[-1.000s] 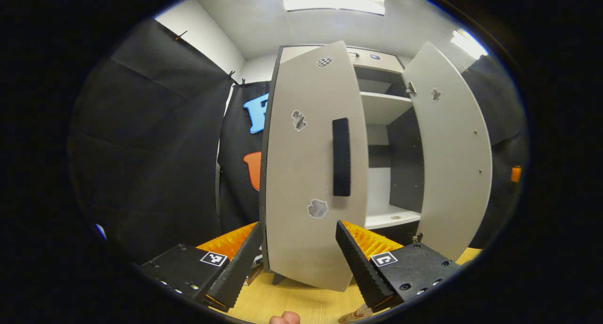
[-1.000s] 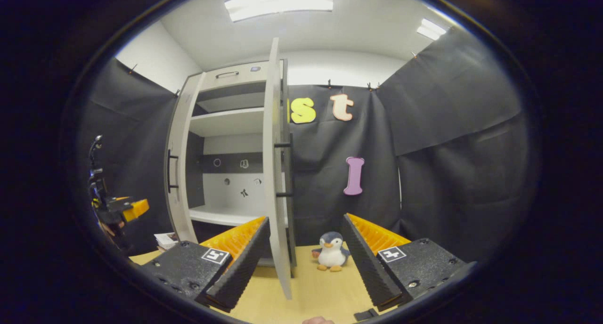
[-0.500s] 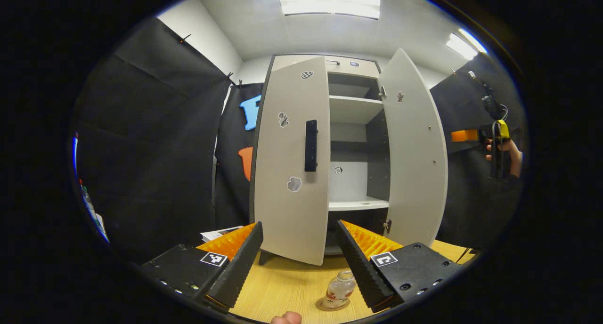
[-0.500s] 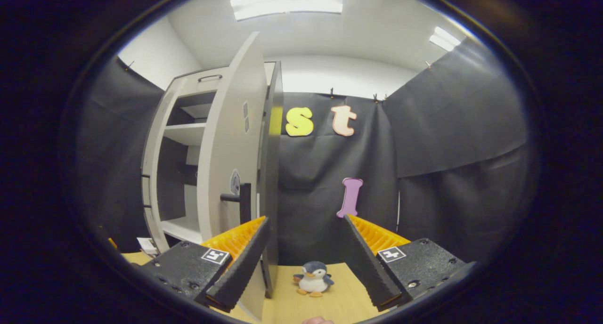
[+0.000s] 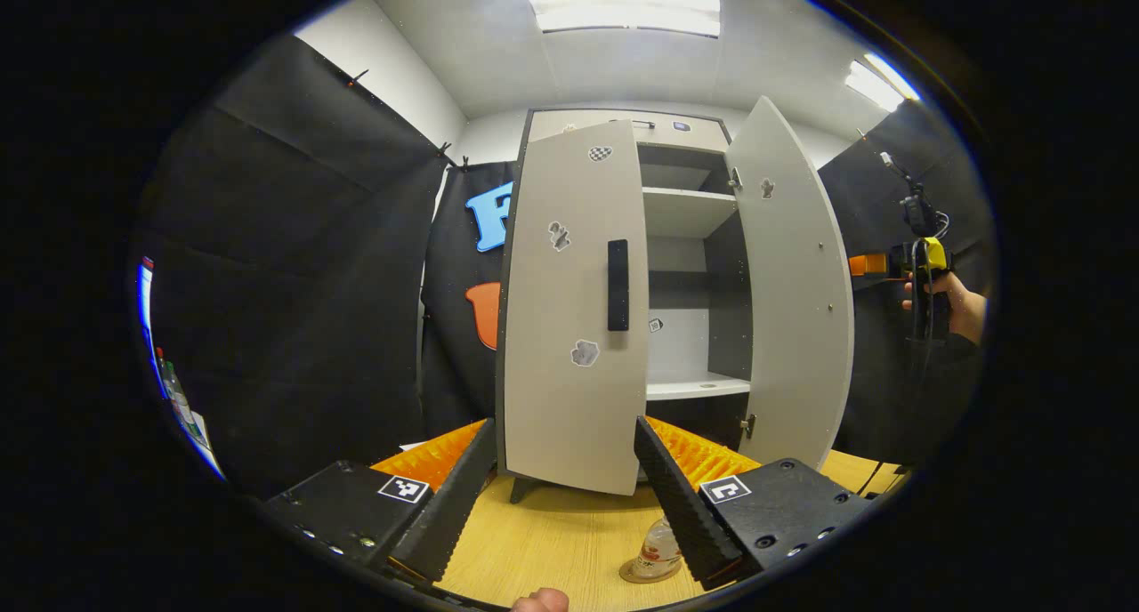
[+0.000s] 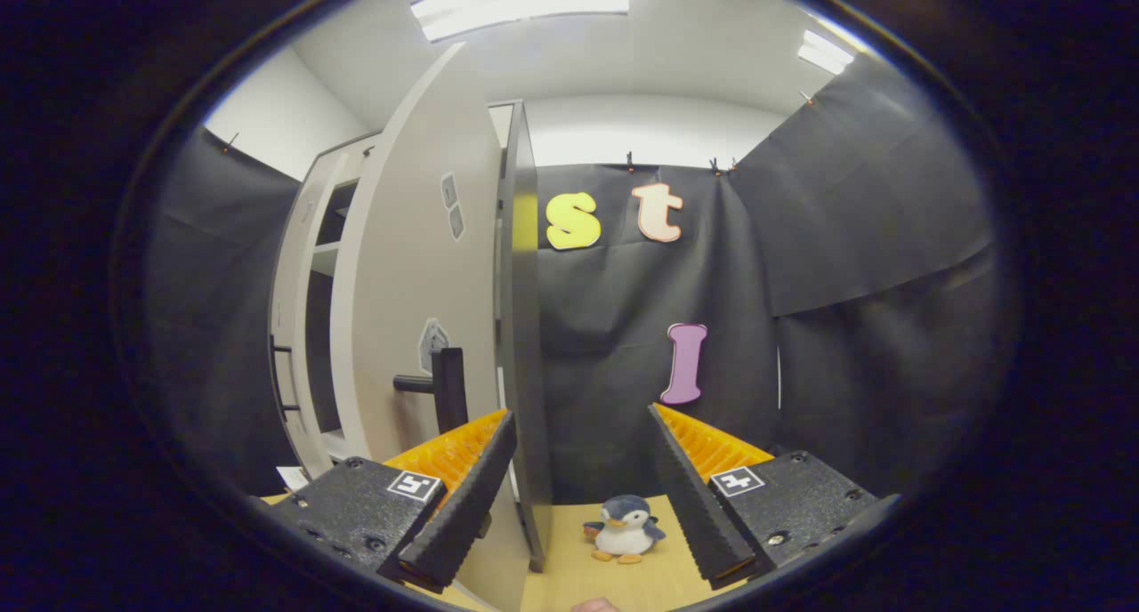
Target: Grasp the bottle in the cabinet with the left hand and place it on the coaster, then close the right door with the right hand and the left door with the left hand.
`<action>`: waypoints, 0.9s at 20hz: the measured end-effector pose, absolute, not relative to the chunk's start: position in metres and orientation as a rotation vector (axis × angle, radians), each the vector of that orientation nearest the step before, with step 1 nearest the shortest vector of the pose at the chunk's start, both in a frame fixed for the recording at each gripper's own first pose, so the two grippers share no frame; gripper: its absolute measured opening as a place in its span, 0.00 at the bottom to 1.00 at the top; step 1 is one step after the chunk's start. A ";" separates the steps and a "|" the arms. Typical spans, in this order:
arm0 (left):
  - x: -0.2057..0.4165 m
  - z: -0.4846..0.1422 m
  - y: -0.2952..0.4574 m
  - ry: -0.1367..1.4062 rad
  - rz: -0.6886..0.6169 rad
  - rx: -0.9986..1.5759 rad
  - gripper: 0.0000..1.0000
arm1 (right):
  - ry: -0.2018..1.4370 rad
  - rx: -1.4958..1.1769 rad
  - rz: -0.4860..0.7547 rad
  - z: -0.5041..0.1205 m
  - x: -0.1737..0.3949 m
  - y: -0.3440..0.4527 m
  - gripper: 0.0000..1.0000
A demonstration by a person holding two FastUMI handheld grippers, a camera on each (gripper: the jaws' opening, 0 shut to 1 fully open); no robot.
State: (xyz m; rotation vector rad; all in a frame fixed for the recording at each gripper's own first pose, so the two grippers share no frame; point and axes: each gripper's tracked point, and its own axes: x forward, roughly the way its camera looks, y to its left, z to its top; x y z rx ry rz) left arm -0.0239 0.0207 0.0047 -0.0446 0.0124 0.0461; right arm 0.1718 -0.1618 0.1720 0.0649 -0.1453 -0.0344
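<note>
A small clear bottle [image 5: 657, 551] stands on a round coaster [image 5: 642, 576] on the wooden table, partly hidden by one finger of my left gripper [image 5: 564, 429]. That gripper is open and empty, a short way in front of the cabinet's left door [image 5: 569, 363], which has a black handle [image 5: 617, 285]. The right door [image 5: 796, 301] stands open. Farther right, a hand [image 5: 959, 297] holds the right gripper [image 5: 876, 264]. In the right gripper view my right gripper [image 6: 580, 414] is open, close to the outer face of the right door [image 6: 418, 265] and just right of its black handle [image 6: 442, 386].
The cabinet's shelves [image 5: 685, 385] look bare. A toy penguin [image 6: 626, 527] sits on the table [image 6: 587, 576] beside the cabinet's dark side panel [image 6: 523, 345]. Some papers [image 6: 291, 477] lie at the left of the cabinet. Black cloth walls close in the booth.
My left gripper drew back from the left door, bringing the bottle on its coaster into view. My right gripper swung round to the outer face of the right door and came closer to it.
</note>
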 end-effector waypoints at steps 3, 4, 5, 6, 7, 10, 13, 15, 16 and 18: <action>-0.026 0.003 0.028 0.020 0.062 -0.070 0.95 | -0.152 0.037 0.003 0.171 0.170 -0.125 0.95; -0.027 0.003 0.031 0.020 0.070 -0.075 0.99 | -0.144 0.036 0.042 0.169 0.172 -0.106 0.95; -0.028 0.003 0.033 0.019 0.076 -0.078 0.99 | -0.143 0.039 0.092 0.168 0.176 -0.087 0.95; -0.029 0.003 0.033 0.023 0.079 -0.080 0.99 | -0.141 0.049 0.122 0.168 0.181 -0.072 0.91; -0.030 0.003 0.034 0.024 0.084 -0.080 0.95 | -0.139 0.056 0.144 0.167 0.186 -0.059 0.95; -0.033 0.006 0.038 0.016 0.094 -0.075 0.99 | -0.157 0.066 0.199 0.173 0.207 -0.017 0.91; -0.030 0.003 0.039 0.026 0.085 -0.063 0.95 | -0.177 0.071 0.194 0.180 0.225 0.008 0.97; -0.030 0.002 0.040 0.035 0.090 -0.051 0.95 | -0.204 0.070 0.193 0.190 0.226 0.013 0.97; -0.029 0.002 0.039 0.036 0.092 -0.047 0.99 | -0.214 0.057 0.191 0.194 0.222 0.013 0.97; -0.029 0.005 0.037 0.032 0.094 -0.044 0.99 | -0.222 0.019 0.195 0.200 0.210 0.008 0.97</action>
